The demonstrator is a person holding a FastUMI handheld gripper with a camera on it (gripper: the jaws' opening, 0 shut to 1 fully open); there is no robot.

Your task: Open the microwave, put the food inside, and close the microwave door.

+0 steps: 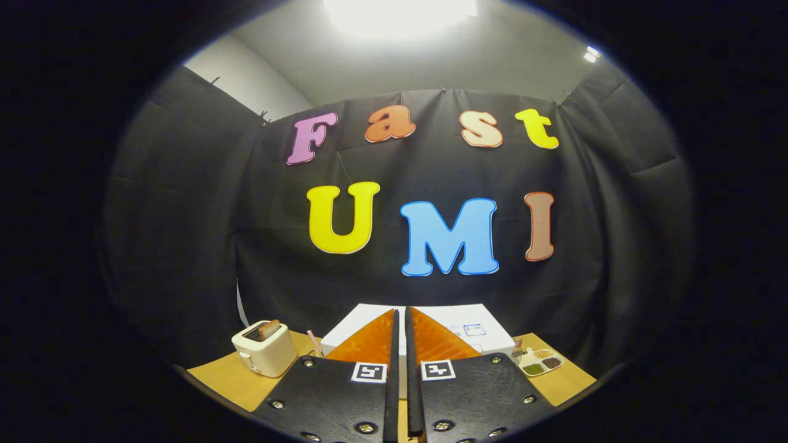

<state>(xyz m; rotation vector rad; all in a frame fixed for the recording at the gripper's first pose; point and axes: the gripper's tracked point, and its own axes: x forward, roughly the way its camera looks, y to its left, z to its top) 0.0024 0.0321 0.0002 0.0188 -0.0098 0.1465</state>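
Fingers [425, 341] pressed together and pointing straight ahead, that's the picture from the gripper [400, 320] right now: the two halves sit side by side with only a thin dark slit between them, and nothing is caught in that slit, so the gripper is closed on empty air. Directly beyond the fingertips sits the microwave [486, 329], a white box seen from above and in front, its top face spreading out to either side of the fingers, with a small label visible on the top toward the right. Whether its door is open or closed I cannot tell, because the fingers cover the front. It stands on a wooden table [228, 375] whose pale surface shows on both sides. Over to the left of the fingers, a cream toaster [265, 347] stands upright near the table's corner, and a slice of toast [269, 329] pokes up out of its slot. Between the toaster and the microwave there's a thin pinkish stick-like item [314, 341], too small to make out. Off to the right, just beside the microwave, a small white divided dish [542, 361] rests on the table, with portions of green, brown and pale food in its compartments. Behind everything hangs the booth's black cloth wall [184, 246], and a bright ceiling light [400, 12] glares overhead.
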